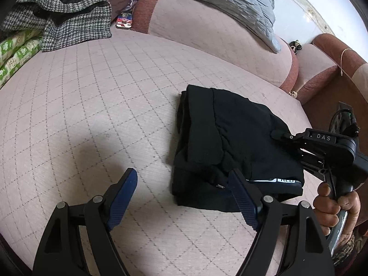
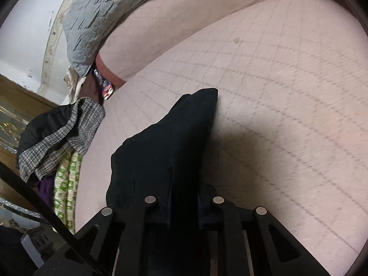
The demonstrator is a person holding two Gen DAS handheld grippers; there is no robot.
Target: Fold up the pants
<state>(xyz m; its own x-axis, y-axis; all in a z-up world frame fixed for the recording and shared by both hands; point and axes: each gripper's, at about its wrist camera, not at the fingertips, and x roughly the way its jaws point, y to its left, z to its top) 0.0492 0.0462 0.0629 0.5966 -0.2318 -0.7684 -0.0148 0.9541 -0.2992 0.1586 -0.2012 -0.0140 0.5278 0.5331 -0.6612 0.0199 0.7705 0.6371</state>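
Layout: folded pants on sofa seat, clutter along the far edge.

Left wrist view: pants [image 1: 230, 142] lie on the seat cushion [image 1: 103, 105], right of centre. Left gripper [image 1: 181, 197] at 6 o'clock, its right finger over the pants' near edge. Right gripper [image 1: 279, 135] at 3 o'clock, on the pants' right side, with a hand [image 1: 333, 209] on its handle at 4 o'clock. Checked garment [image 1: 62, 20] at 10 o'clock, on a stack of patterned bedding [image 1: 16, 50]. Backrest [image 1: 207, 27] at 12 behind the pants, quilted blanket [image 1: 218, 2] draped over it. Armrest [image 1: 322, 69] at 2 o'clock.
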